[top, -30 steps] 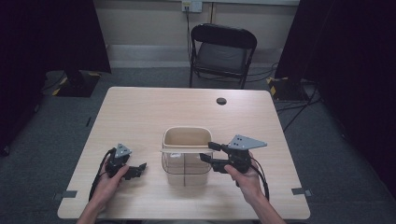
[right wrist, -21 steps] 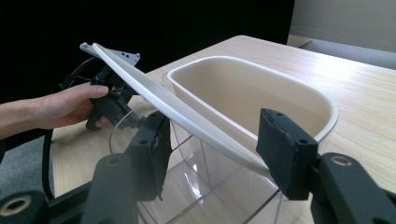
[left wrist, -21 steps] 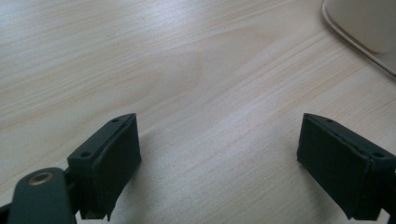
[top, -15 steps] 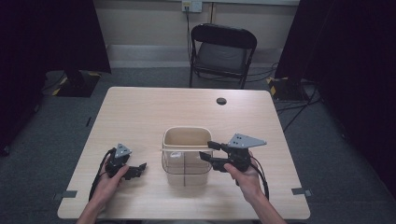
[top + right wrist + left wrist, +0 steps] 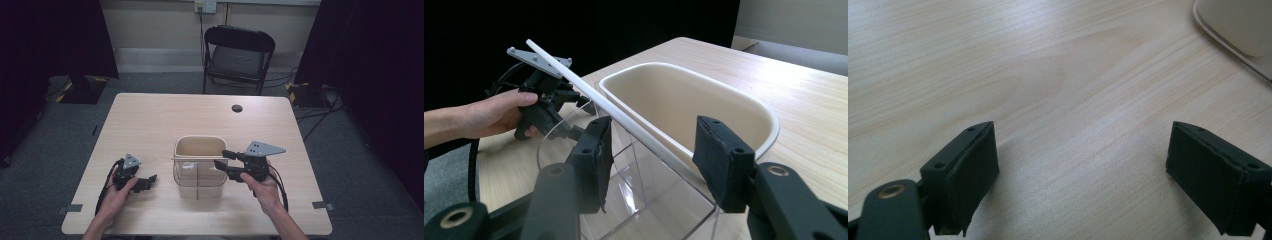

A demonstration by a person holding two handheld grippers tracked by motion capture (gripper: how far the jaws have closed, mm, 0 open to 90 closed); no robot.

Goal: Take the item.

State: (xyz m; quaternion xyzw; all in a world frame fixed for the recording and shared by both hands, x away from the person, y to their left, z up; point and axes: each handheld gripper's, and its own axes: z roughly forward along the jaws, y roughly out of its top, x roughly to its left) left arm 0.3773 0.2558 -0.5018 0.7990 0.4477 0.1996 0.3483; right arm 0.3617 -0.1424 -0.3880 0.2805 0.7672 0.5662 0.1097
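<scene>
A beige tub (image 5: 199, 146) stands on the light wooden counter (image 5: 150, 120), with a clear plastic container (image 5: 197, 177) touching its near side; a thin white rod (image 5: 197, 158) lies along the line where the two meet. No brand, label or writing can be read on either of them, nor on anything else in view.

The right gripper (image 5: 227, 162) is held by the person's right hand (image 5: 262, 187) just beside the tub, at its right side. Its jaws stand open, one above the other in the high view, pointing at the tub and container. In the right gripper view (image 5: 649, 155) the white rod (image 5: 609, 107) and the tub's rim (image 5: 769, 127) pass between the spread jaws, with the clear container (image 5: 634, 200) below; the pads do not visibly touch them.

The left gripper (image 5: 145, 182) rests low on the counter, apart from the tub on its left side, in the left hand (image 5: 117, 192). Its jaws (image 5: 1088, 170) are wide open over bare wood (image 5: 1048, 75), holding nothing, and the tub's edge (image 5: 1233, 30) shows at the upper right corner.

Beyond the tub, a small dark round spot (image 5: 237, 108) sits near the counter's far edge, and a black folding chair (image 5: 239, 55) stands behind the counter.
</scene>
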